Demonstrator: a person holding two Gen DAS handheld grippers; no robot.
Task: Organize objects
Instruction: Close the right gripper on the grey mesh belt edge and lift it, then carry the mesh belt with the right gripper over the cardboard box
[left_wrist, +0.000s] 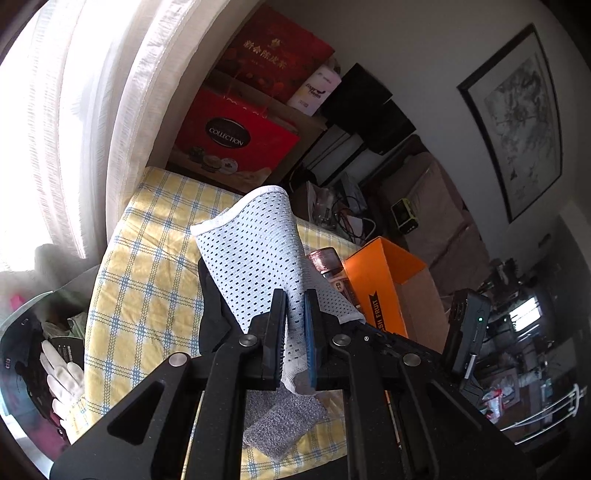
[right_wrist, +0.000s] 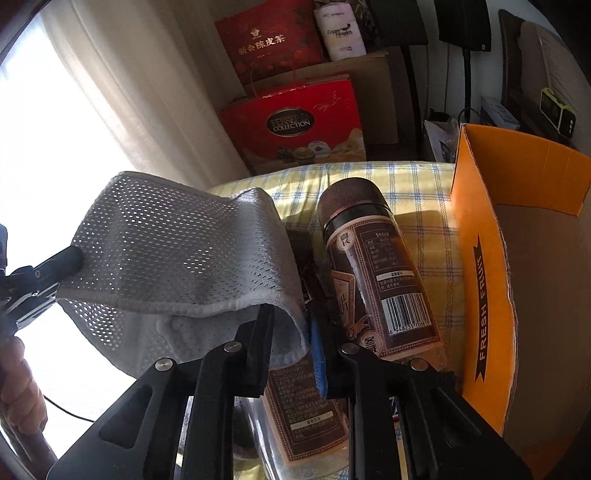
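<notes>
1. The left hand-held gripper (left_wrist: 295, 325) is clamping the white mesh cloth (left_wrist: 255, 251), its jaws closed on the fabric.
2. The right hand-held gripper (right_wrist: 291, 332) is pinching the same cloth (right_wrist: 177, 254) at another edge, jaws closed on it.
3. The cloth is hanging stretched between both grippers, raised above the checked bed cover (left_wrist: 147, 266).
4. A brown jar (right_wrist: 369, 266) is lying just right of the right gripper's fingers.
5. An orange box (right_wrist: 484, 280) is standing farther right, beyond the jar.
6. A grey cloth (left_wrist: 284, 424) is lying beneath the left gripper.

Each claw (left_wrist: 295, 325) (right_wrist: 291, 328) — matte black linkage, silver round rivets, one blue pad (right_wrist: 317, 358).
</notes>
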